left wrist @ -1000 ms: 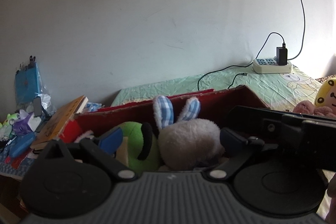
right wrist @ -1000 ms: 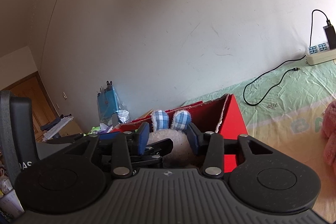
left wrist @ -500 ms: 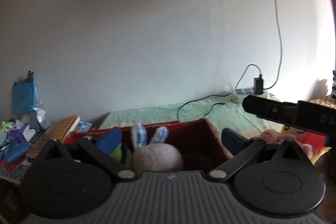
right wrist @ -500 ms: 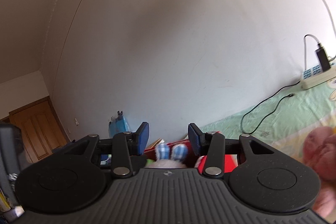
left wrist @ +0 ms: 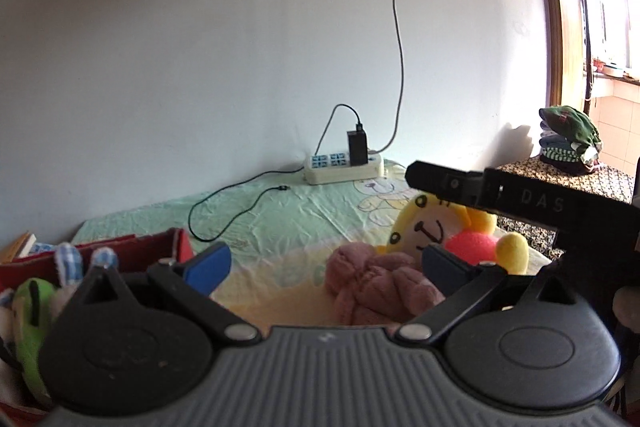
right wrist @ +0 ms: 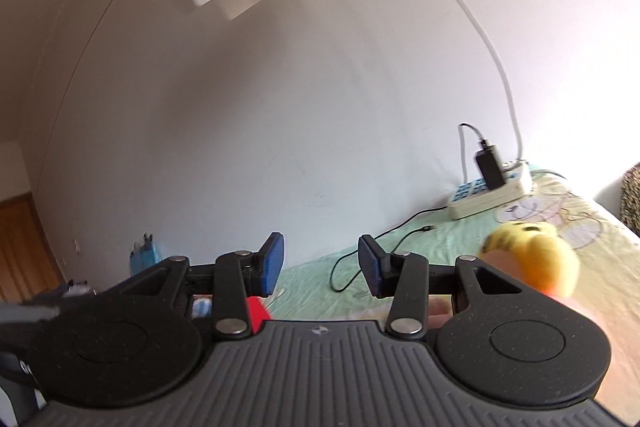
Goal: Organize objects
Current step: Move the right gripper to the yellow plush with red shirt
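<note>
Nearest to the lens, the left gripper [left wrist: 326, 263] stands with its jaws spread wide and nothing between the pads. Just beyond and a little to the right of that gap lies the pink plush [left wrist: 376, 285], a knotted, lumpy bundle on the bed sheet [left wrist: 280, 219]. Its long axis seems to run across the view, roughly crosswise to the fingers, though its near end is hidden behind the gripper body. Right behind it, touching or nearly so, sits the yellow plush [left wrist: 444, 231], face turned toward the camera.

Off to the left, at the frame's edge, is the red box [left wrist: 120, 251], with a green toy [left wrist: 32, 311] and a checked-eared bunny [left wrist: 70, 261] already inside. So the loose toys lie right of the left gripper and the box lies left of it.

From its own view, the right gripper [right wrist: 322, 269] is partly open and empty, pointing level at the wall; the yellow plush [right wrist: 532, 259] shows blurred, low on its right. In the left view its black body [left wrist: 520, 199] crosses in front of the yellow plush, above the pink one.

By my reading, the left gripper is better lined up for the pink plush: a slight swing right and forward would bracket it. Farther back, a power strip [left wrist: 344, 167] rests against the wall.
</note>
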### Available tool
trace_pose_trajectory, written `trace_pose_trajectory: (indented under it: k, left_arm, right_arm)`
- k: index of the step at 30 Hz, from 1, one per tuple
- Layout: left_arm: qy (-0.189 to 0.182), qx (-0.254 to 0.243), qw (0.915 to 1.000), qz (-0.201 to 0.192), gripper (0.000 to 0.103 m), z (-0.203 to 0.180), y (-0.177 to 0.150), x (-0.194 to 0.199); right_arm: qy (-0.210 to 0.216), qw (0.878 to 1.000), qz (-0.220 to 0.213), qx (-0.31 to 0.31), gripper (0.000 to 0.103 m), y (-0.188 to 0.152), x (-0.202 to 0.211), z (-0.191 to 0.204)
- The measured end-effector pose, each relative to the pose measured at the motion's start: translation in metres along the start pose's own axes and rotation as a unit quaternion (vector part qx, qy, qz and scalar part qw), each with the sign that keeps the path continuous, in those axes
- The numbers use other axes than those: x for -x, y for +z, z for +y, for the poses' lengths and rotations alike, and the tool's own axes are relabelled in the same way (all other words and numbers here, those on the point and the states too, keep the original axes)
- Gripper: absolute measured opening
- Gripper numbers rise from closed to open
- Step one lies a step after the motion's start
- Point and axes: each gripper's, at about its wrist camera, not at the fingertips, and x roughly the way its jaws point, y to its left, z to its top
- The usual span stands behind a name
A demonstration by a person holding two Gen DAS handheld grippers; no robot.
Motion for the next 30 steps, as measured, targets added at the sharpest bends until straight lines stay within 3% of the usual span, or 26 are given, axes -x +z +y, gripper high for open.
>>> trace_pose_trajectory:
  k: [3, 6, 8, 12, 14, 19, 21, 26, 30]
  left_arm:
    - [0.003, -0.014, 0.9996, 0.025, 0.101, -0.014, -0.007, -0.024]
    - [0.011, -0.018, 0.9985, 0.05, 0.099, -0.019, -0.018, -0.045]
    - [0.007, -0.01, 0.9979, 0.063, 0.099, -0.017, -0.027, -0.055]
    - [-0.036, 0.028, 0.9933, 0.106, 0.093, -0.006, -0.045, -0.074]
    - [-0.039, 0.025, 0.991, 0.126, 0.084, -0.008, -0.051, -0.082]
    - [-0.056, 0.027, 0.988, 0.141, 0.083, -0.012, -0.056, -0.086]
    - [-0.059, 0.033, 0.9879, 0.14, 0.083, -0.01, -0.056, -0.087]
    - [-0.068, 0.047, 0.985, 0.152, 0.082, -0.007, -0.058, -0.09]
    - [-0.071, 0.05, 0.9854, 0.147, 0.088, -0.006, -0.058, -0.088]
  right_arm:
    - [-0.026, 0.998, 0.011, -0.058, 0.045, 0.003, -0.002, -0.024]
    - [-0.014, 0.996, 0.019, -0.081, 0.045, 0.004, -0.003, -0.031]
    - [-0.03, 0.997, 0.027, -0.061, 0.045, 0.001, -0.005, -0.025]
    - [-0.073, 0.995, 0.071, -0.008, 0.04, -0.013, -0.021, -0.016]
    - [-0.082, 0.992, 0.093, 0.013, 0.039, -0.021, -0.027, -0.012]
    - [-0.142, 0.977, 0.153, 0.047, 0.037, -0.038, -0.046, -0.014]
    - [-0.159, 0.974, 0.152, 0.058, 0.036, -0.04, -0.046, -0.015]
    - [-0.132, 0.981, 0.139, 0.035, 0.038, -0.035, -0.038, -0.019]
    - [-0.107, 0.993, 0.048, -0.001, 0.037, -0.016, -0.012, -0.023]
